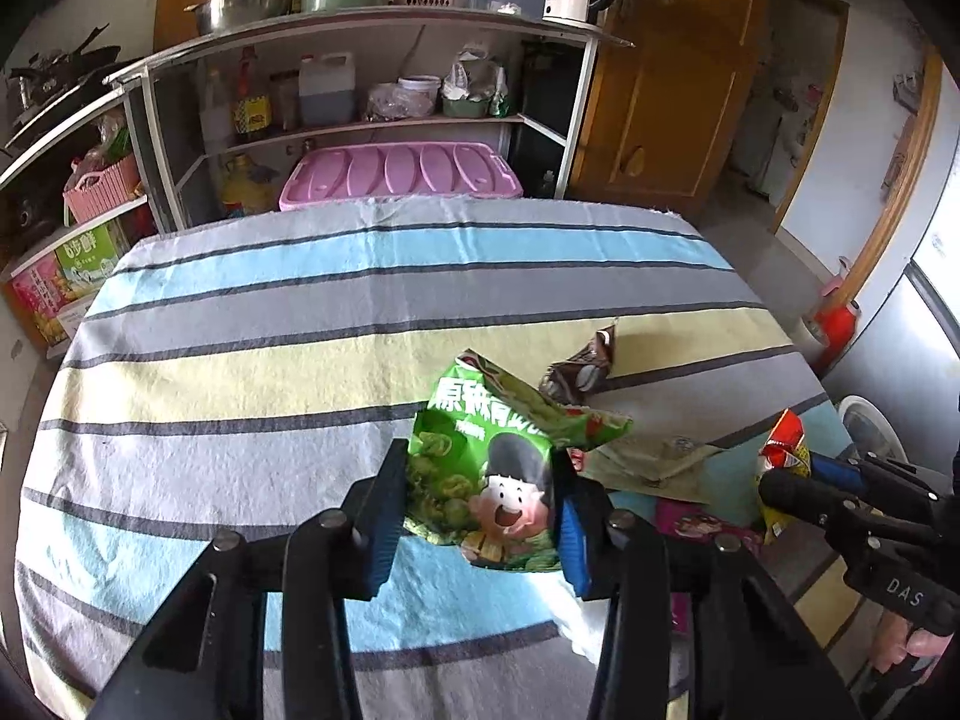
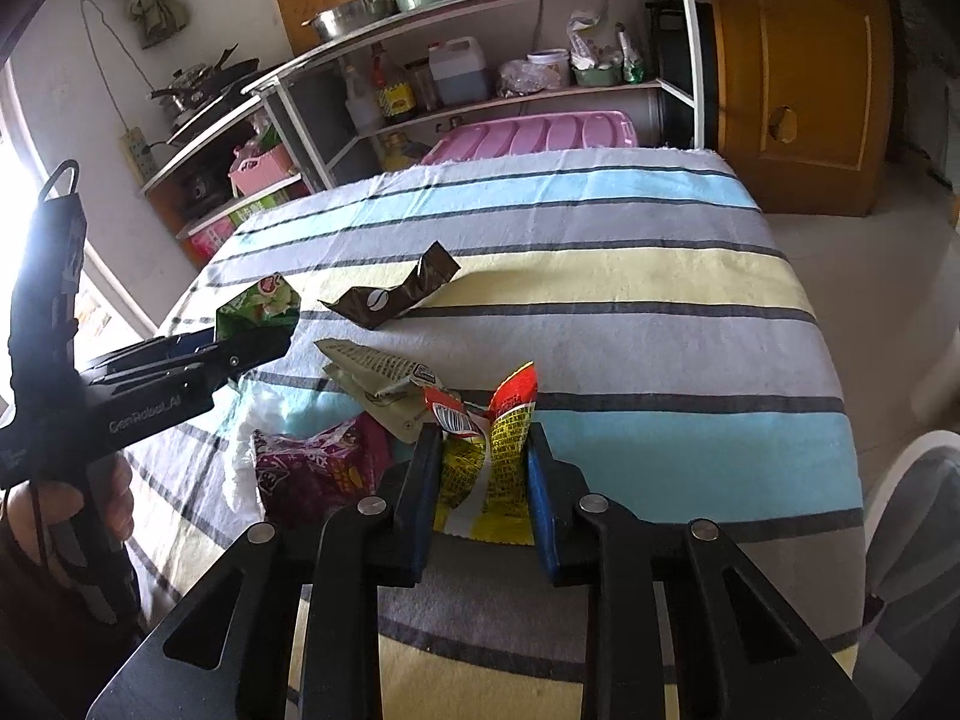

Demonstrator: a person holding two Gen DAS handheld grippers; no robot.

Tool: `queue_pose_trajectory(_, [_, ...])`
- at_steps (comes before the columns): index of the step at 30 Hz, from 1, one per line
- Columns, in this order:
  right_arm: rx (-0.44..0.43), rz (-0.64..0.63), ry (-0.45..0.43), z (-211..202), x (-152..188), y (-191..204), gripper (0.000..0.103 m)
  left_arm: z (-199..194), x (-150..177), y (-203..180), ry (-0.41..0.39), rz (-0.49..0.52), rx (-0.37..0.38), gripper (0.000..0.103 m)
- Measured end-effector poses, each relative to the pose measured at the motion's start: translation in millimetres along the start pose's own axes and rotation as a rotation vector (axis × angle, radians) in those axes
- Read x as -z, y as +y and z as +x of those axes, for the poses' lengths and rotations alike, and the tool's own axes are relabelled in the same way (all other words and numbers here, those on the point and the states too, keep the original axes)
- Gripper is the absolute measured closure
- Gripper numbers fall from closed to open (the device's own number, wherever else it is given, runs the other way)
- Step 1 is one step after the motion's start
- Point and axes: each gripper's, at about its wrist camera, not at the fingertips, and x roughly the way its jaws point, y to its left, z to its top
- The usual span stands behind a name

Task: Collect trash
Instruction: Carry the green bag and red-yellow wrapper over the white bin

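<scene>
While the left claw (image 1: 480,501) is pinching the green snack bag (image 1: 489,468) and the right claw (image 2: 480,480) the red-yellow wrapper (image 2: 489,450), the purple wrapper (image 2: 312,468) is lying just left of the right claw.

Left gripper (image 1: 480,504), right gripper (image 2: 480,474) both clamped, side by side

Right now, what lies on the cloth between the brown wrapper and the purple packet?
In the right wrist view, a beige flattened packet lies between the brown wrapper and the purple packet; otherwise striped tablecloth.
</scene>
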Motion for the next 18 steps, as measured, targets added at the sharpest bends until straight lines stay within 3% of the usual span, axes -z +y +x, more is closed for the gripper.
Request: queue_pose_trajectory(18, [0.001, 0.078, -0.11, -63, 14, -25, 0.076, -50, 2, -51, -0.077, 0.07, 0.039, 0.058])
